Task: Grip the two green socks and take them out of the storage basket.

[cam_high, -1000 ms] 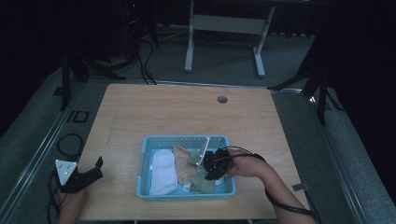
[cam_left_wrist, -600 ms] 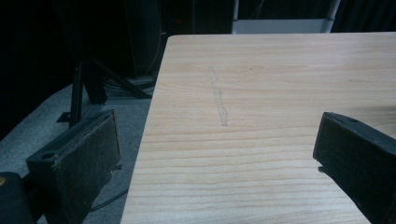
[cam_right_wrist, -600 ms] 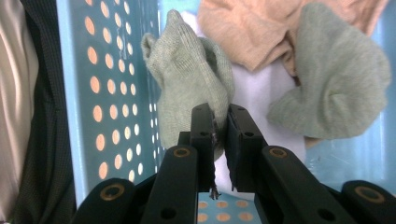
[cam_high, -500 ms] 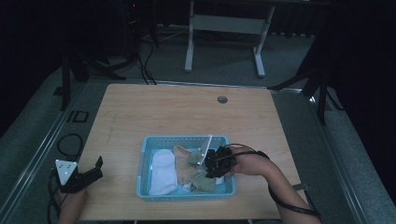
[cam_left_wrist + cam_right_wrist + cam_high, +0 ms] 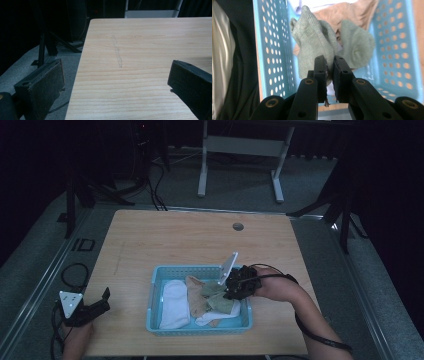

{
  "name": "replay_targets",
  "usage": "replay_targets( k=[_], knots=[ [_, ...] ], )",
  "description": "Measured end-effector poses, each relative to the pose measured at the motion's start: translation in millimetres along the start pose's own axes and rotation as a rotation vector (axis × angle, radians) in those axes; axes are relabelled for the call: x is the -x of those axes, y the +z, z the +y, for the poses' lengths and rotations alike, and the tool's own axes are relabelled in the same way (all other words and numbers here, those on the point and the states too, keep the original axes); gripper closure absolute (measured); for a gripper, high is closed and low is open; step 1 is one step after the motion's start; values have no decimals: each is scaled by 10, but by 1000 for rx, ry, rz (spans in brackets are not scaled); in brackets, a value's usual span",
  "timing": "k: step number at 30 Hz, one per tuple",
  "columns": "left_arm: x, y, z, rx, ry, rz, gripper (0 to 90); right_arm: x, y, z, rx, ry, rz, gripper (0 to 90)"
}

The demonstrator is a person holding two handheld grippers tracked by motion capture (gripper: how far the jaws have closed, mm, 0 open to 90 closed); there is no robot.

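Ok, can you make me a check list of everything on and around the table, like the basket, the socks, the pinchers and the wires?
Surface: wooden table, bare apart from a faint pencil-like line and a small round hole near the far edge.
Job's things: blue basket near the front edge; green sock pinched and lifted; white cloth, tan cloth lying inside.
Clutter: nothing seen.
Grippers: right gripper shut on the green sock above the basket; left gripper open, empty, at the table's front left corner.
Cables: one trails from each gripper; more lie on the floor at the back left.
Surroundings: dark room, grey floor, white stand behind the table.
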State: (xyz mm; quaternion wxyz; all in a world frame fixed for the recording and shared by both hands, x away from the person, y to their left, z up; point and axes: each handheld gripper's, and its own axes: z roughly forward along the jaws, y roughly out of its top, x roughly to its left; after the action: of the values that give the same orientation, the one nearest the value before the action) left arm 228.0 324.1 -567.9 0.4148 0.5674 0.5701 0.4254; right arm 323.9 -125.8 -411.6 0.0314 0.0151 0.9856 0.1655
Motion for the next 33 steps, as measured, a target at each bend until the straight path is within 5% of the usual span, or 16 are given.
replay_targets(
  k=[16, 26, 33],
  knots=[
    [2, 2, 0, -1, 0, -1, 3, 80, -562, -232, 86, 84, -112, 818],
    [5, 3, 0, -2, 3, 1, 4, 141, -791, -783, 95, 218, -171, 818],
    [9, 7, 0, -4, 4, 3, 4, 131, -804, -1108, 90, 274, -190, 818]
  ],
)
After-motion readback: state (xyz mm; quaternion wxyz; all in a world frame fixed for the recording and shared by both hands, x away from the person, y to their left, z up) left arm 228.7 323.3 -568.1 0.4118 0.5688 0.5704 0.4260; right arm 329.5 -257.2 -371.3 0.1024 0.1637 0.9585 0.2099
